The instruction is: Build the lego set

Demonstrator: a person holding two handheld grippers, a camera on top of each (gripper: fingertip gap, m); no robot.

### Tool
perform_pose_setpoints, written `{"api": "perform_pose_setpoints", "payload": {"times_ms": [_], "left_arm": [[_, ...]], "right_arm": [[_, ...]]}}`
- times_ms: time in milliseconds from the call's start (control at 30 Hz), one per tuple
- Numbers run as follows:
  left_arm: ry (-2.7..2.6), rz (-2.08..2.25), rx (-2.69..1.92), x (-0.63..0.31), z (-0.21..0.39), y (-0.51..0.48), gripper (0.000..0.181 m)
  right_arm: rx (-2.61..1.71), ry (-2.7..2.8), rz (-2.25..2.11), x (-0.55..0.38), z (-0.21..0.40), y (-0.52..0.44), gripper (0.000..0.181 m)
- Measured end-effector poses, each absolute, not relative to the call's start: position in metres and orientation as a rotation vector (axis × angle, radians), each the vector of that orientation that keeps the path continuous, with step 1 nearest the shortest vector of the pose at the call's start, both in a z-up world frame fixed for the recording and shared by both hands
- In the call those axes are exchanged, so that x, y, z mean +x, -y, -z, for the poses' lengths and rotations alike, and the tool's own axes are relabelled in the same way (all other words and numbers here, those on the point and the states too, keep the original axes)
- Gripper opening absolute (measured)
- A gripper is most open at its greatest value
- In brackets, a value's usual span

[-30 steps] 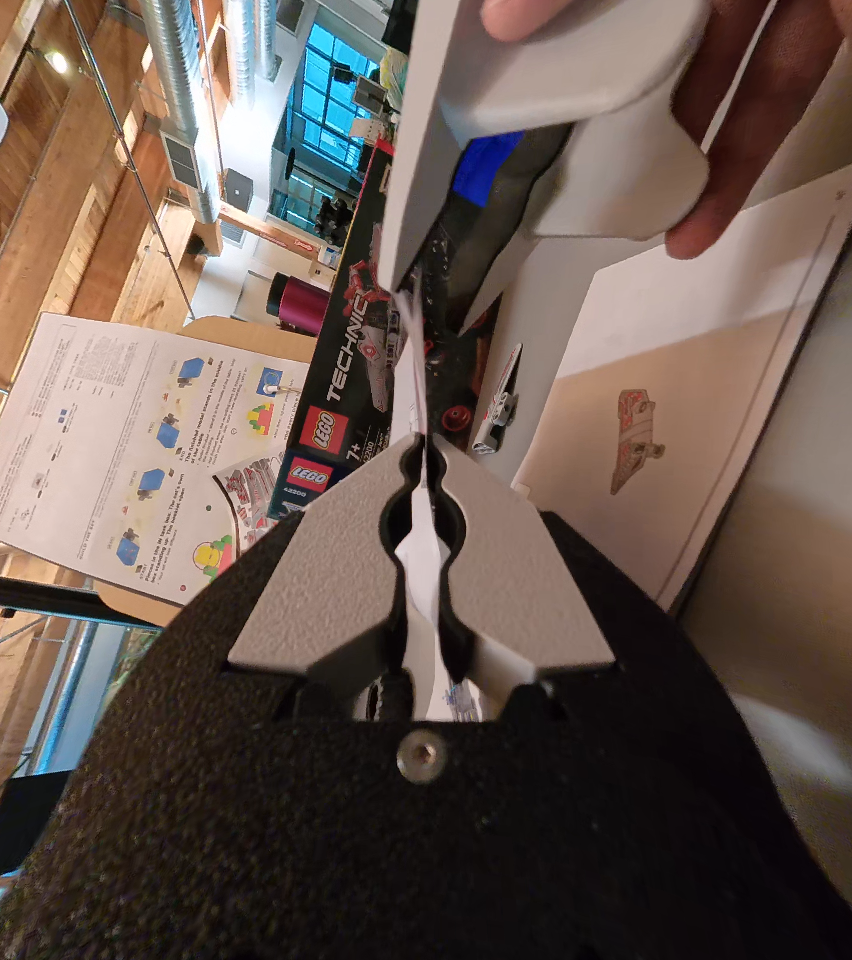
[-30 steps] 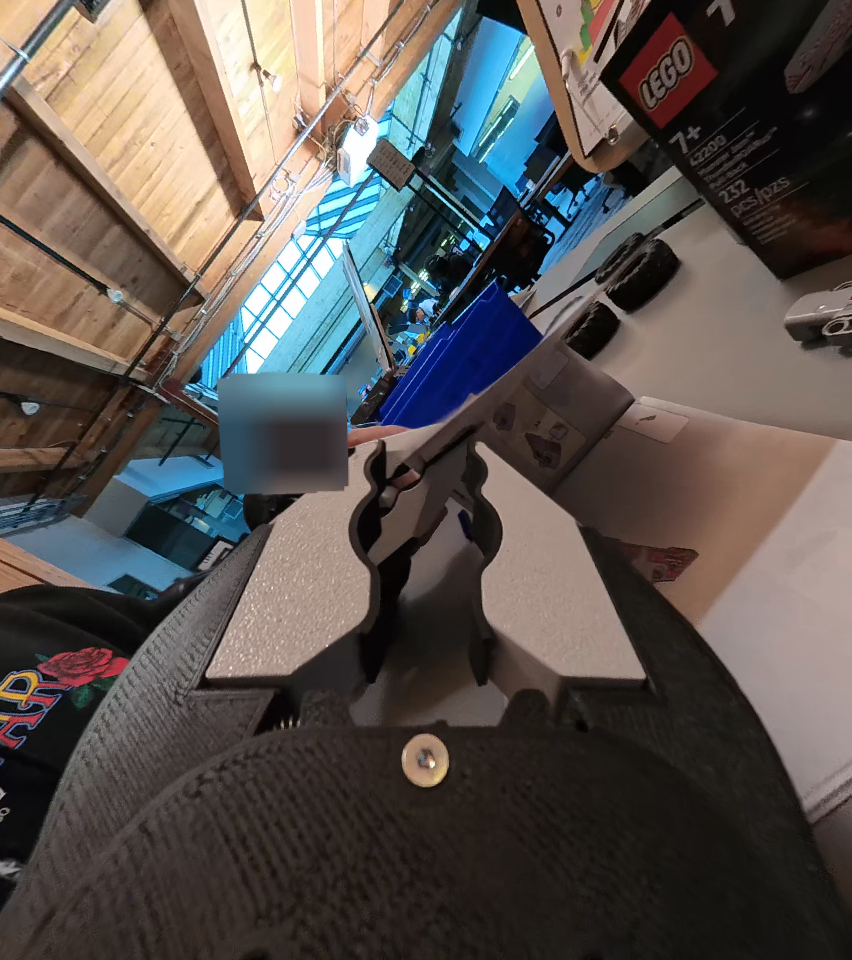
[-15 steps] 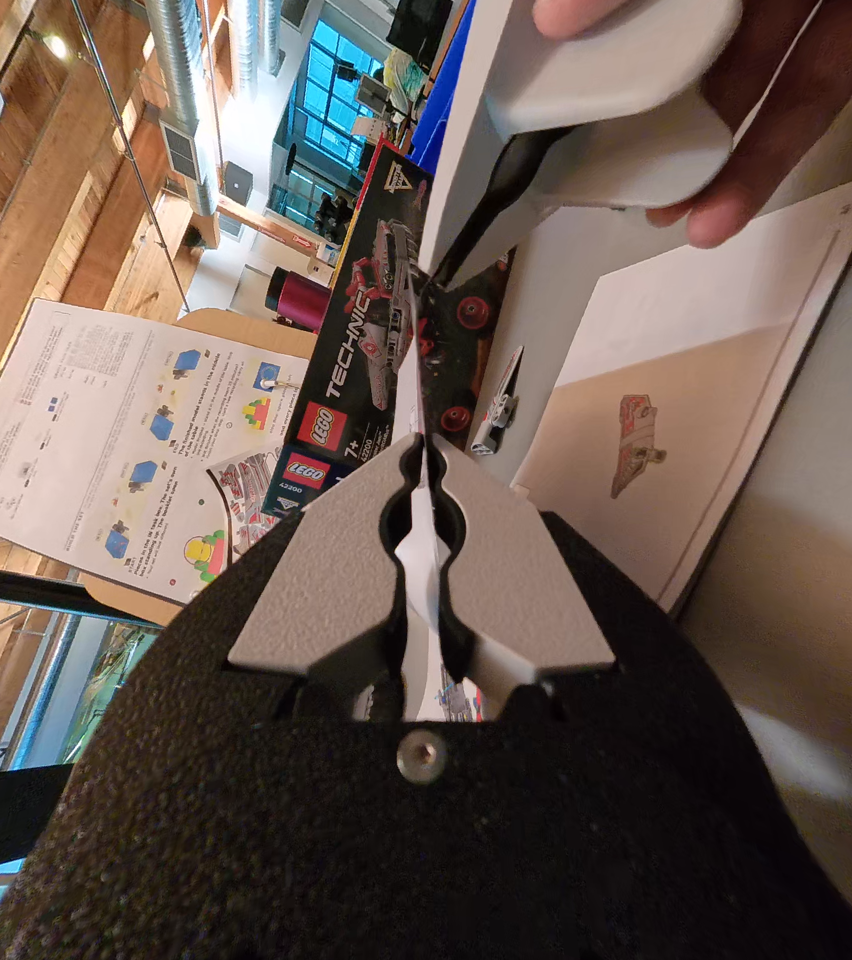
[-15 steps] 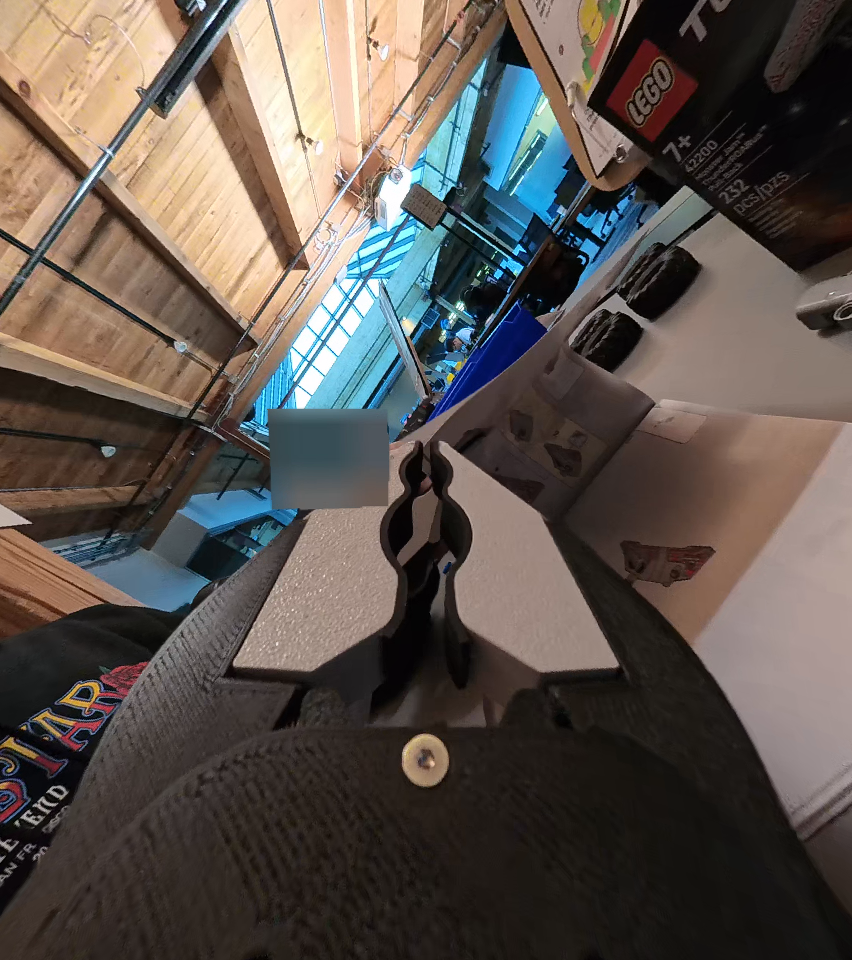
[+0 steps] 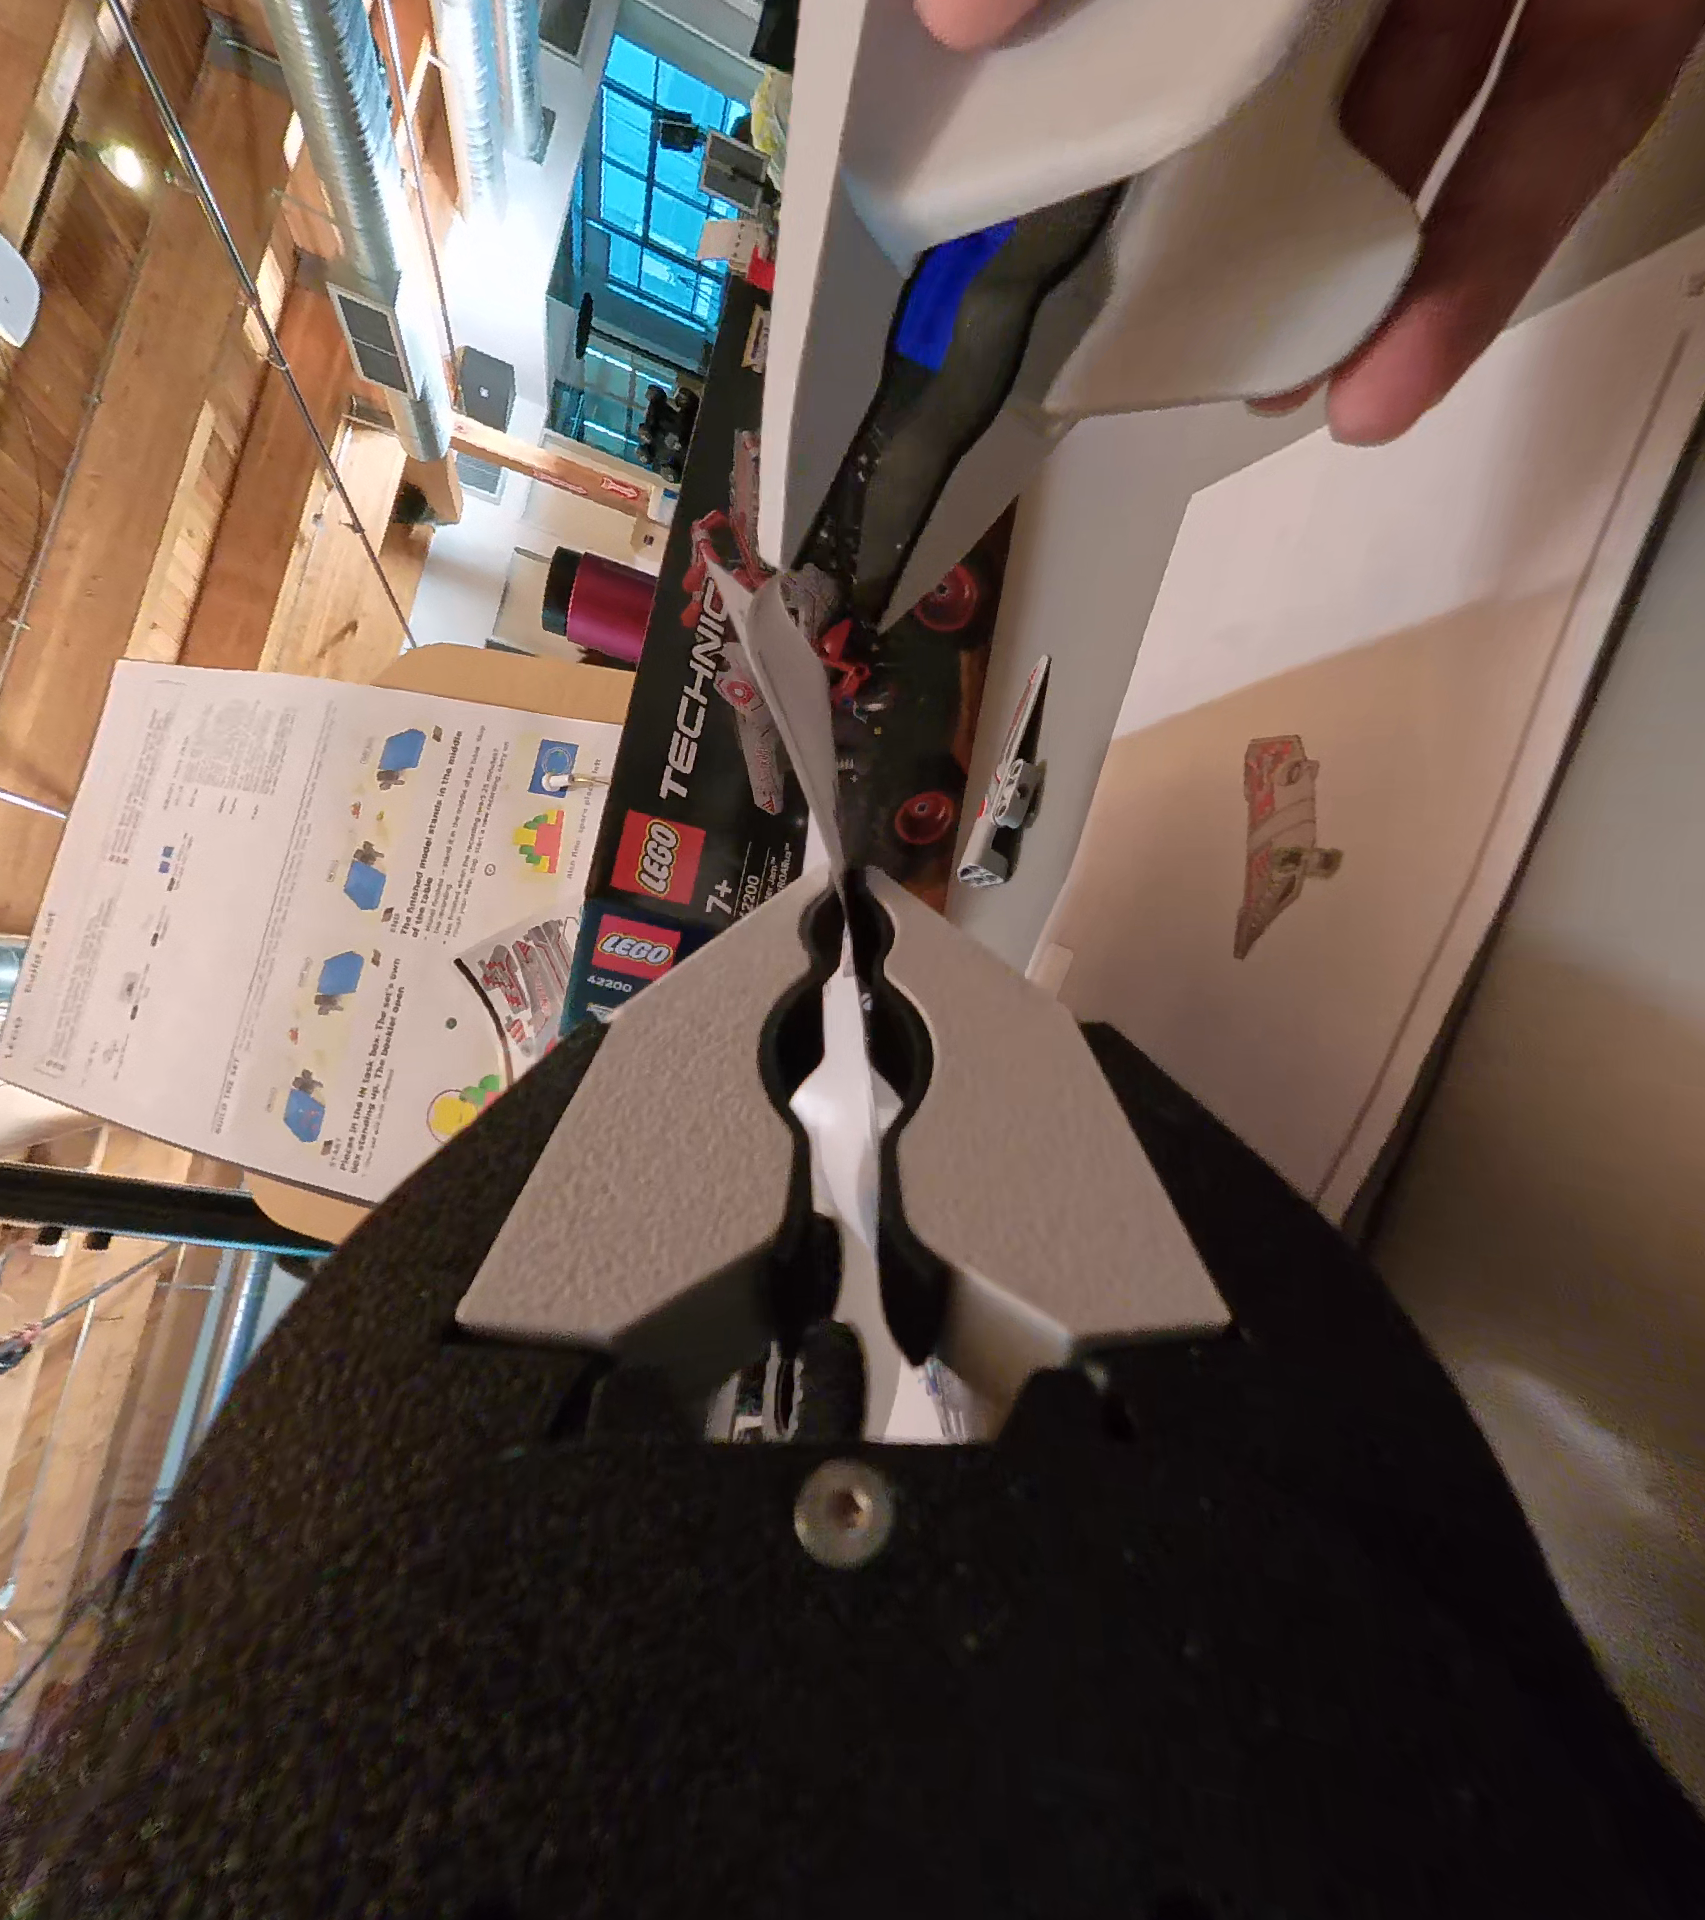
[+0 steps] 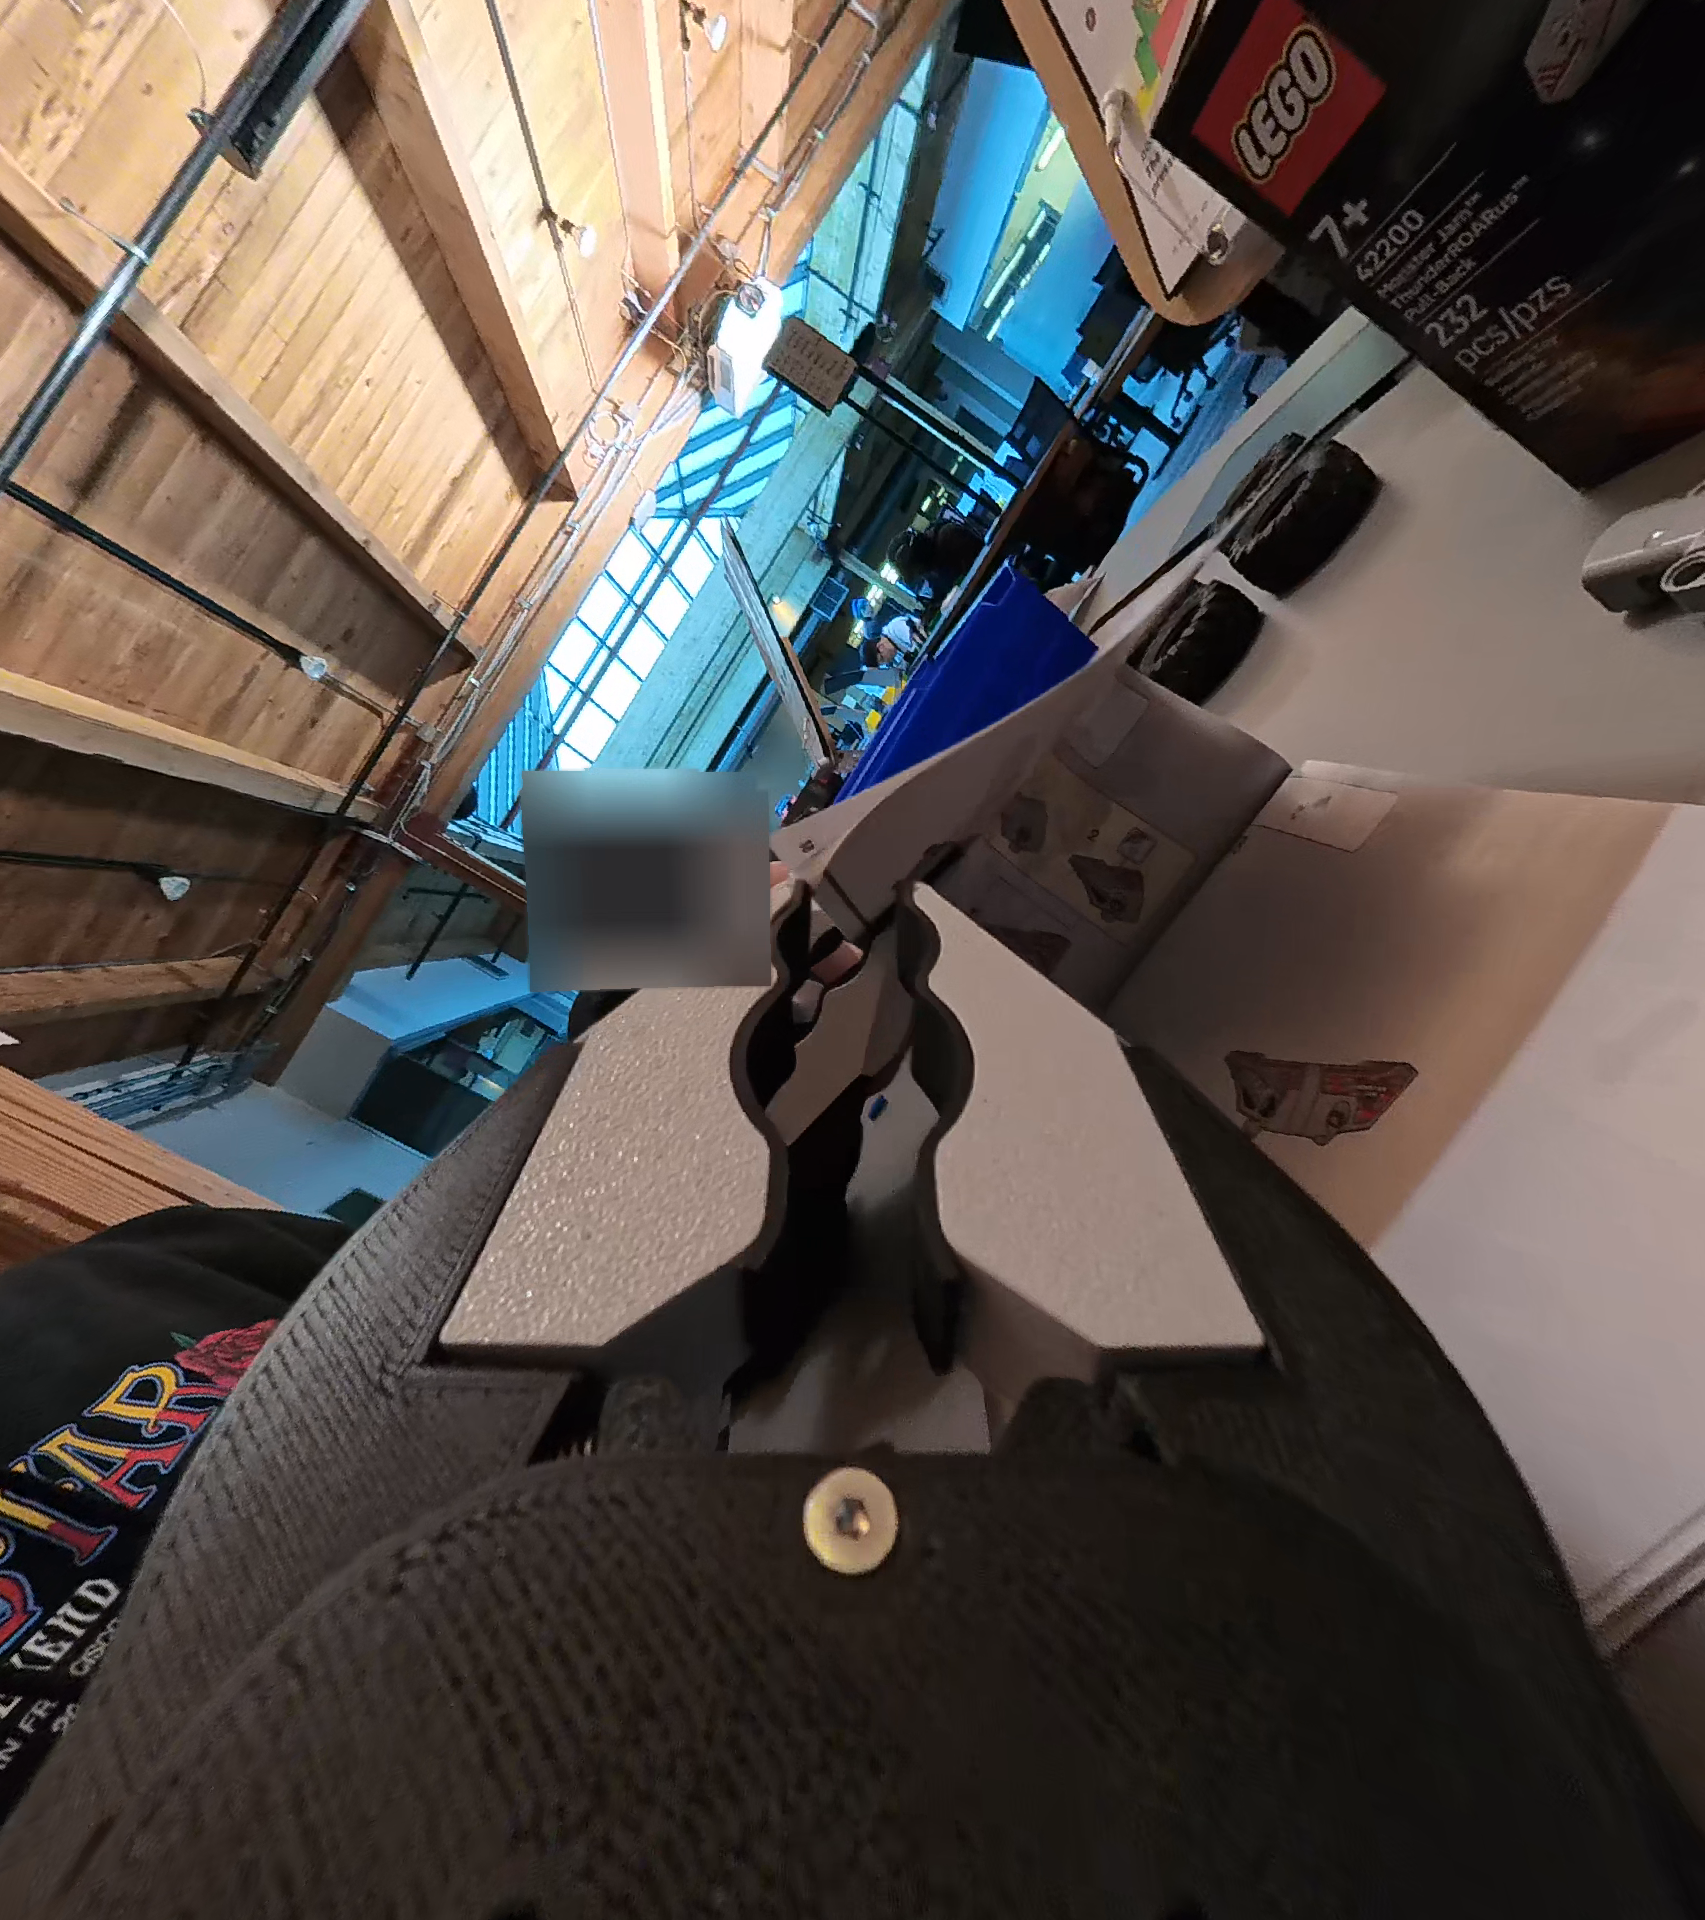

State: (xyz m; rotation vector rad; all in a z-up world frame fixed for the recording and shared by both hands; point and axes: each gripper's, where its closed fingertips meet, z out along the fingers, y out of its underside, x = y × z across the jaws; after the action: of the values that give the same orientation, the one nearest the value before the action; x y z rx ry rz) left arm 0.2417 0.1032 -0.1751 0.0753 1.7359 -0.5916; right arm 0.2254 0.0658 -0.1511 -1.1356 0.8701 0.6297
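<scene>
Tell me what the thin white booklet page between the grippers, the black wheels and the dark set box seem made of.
The thin white booklet page looks like matte paper: it curls and bends where the left gripper pinches it. The black wheels look like rubber, judging by their knobbly, dull tread, though it could be plastic. The dark set box appears to be printed cardboard with a slight sheen and crisp folded edges.

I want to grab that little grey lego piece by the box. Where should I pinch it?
Pinch the grey piece across its long flat sides, near the middle, coming from above. It is long and thin and lies flat on the table, with open space around it.
</scene>
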Motion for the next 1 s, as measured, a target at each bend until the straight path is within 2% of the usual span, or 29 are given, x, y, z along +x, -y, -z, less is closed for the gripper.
{"api": "perform_pose_setpoints", "payload": {"times_ms": [200, 500, 633, 700, 800, 900, 1000], "left_arm": [[-1.732, 0.570, 0.101, 0.241, 0.177, -0.102, 0.000], [-1.731, 0.539, 0.139, 0.241, 0.181, -0.100, 0.000], [-1.722, 0.518, 0.154, 0.241, 0.181, -0.100, 0.000], [-1.725, 0.521, 0.154, 0.241, 0.182, -0.100, 0.000], [-1.733, 0.534, 0.149, 0.241, 0.182, -0.099, 0.000], [-1.773, 0.568, 0.133, 0.241, 0.187, -0.098, 0.012], [-1.807, 0.655, 0.087, 0.239, 0.188, -0.095, 0.012]], "right_arm": [[-1.106, -0.884, -0.661, 0.226, 0.155, -0.065, 0.005], [-1.114, -0.891, -0.661, 0.228, 0.155, -0.064, 0.015], [-1.116, -0.901, -0.652, 0.230, 0.158, -0.064, 0.009], [-1.113, -0.872, -0.653, 0.227, 0.155, -0.064, 0.000], [-1.133, -0.845, -0.614, 0.226, 0.153, -0.064, 0.000], [-1.150, -0.820, -0.585, 0.226, 0.149, -0.066, 0.000], [-1.223, -0.827, -0.529, 0.226, 0.158, -0.070, 0.000]]}}
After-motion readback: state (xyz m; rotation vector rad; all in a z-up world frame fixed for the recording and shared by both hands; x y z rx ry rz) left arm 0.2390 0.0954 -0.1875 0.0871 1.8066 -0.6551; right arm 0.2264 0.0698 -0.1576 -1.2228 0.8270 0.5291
